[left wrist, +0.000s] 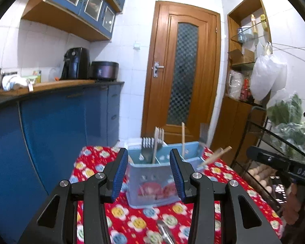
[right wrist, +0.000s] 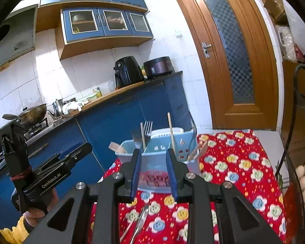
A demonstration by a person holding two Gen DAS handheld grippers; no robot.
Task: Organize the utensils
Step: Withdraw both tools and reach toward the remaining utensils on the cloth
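Left claw [left wrist: 150,174] empty, caddy [left wrist: 152,185] near tablecloth [left wrist: 132,219] edge

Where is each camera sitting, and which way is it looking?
Left wrist: sits on the left claw, looks past its open fingers at the blue utensil caddy on the flowery tablecloth, door behind; the right claw and a hand show at right.
Right wrist: sits on the right claw, looks at the same caddy; the left claw shows at left.
Shared: caddy, forks, tablecloth, loose metal utensils near the camera, door, blue cabinets.
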